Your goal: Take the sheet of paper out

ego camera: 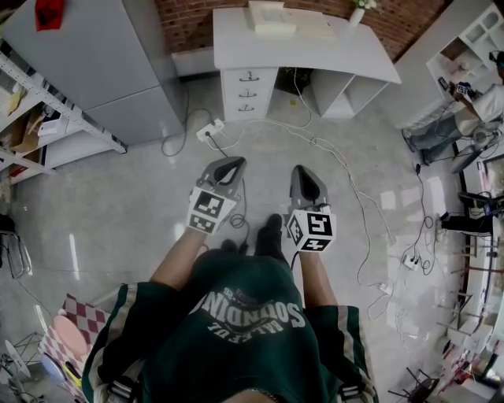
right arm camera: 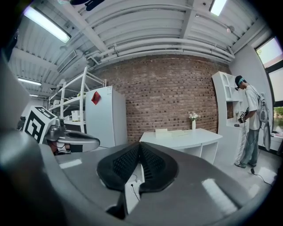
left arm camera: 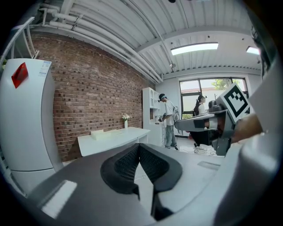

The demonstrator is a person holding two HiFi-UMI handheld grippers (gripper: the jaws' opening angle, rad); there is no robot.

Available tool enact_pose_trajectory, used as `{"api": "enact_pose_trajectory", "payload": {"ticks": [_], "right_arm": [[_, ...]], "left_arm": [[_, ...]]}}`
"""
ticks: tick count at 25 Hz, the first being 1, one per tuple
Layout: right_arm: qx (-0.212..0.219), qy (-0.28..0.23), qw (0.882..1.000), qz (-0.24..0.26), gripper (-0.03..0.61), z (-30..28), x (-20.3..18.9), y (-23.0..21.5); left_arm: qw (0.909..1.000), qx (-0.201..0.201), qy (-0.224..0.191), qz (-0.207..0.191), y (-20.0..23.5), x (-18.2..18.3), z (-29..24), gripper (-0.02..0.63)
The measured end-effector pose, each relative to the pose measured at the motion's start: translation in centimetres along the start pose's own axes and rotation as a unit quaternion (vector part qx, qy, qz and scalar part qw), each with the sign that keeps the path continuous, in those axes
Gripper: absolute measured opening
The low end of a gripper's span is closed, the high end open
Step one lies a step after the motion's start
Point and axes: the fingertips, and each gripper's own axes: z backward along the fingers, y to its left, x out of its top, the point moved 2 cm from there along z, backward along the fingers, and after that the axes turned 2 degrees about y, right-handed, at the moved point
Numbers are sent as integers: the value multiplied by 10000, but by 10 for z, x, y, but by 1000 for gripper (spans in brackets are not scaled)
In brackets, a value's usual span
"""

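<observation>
White paper items (ego camera: 276,17) lie at the back edge of the white table (ego camera: 315,55); a single sheet cannot be made out. The left gripper (ego camera: 234,164) and right gripper (ego camera: 303,171) are over the floor (ego camera: 134,205), well apart from the table. Both sets of jaws are fully closed and empty.

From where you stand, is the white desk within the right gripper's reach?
Probably not: the right gripper hangs over the floor, and the white desk stands well ahead. Only cables cross the way.
</observation>
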Motion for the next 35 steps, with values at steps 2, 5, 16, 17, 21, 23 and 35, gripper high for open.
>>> {"api": "enact_pose_trajectory", "payload": {"ticks": [2, 5, 16, 17, 21, 23, 35], "right_arm": [[23, 2, 10000, 1, 0, -9, 3, -9], [81, 7, 10000, -14, 0, -23, 9, -25], [297, 80, 9995, -67, 0, -69, 23, -85], [318, 82, 9994, -78, 0, -71, 24, -91], [395, 99, 9991, -116, 0, -81, 26, -117], [445, 101, 9989, -135, 0, -86, 28, -129], [719, 158, 9972, -107, 0, -101, 27, -200]], "left_arm": [[10000, 10, -22, -7, 3, 3, -12, 11], [10000, 51, -5, -3, 7, 10, -33, 11], [9997, 226, 87, 95, 16, 31, -104, 11], [9996, 245, 95, 97, 15, 33, -110, 11], [9993, 337, 128, 74, 10, 37, -134, 11], [9992, 373, 150, 89, 7, 42, -145, 11], [9975, 674, 204, 111, -13, 55, -210, 11]]}}
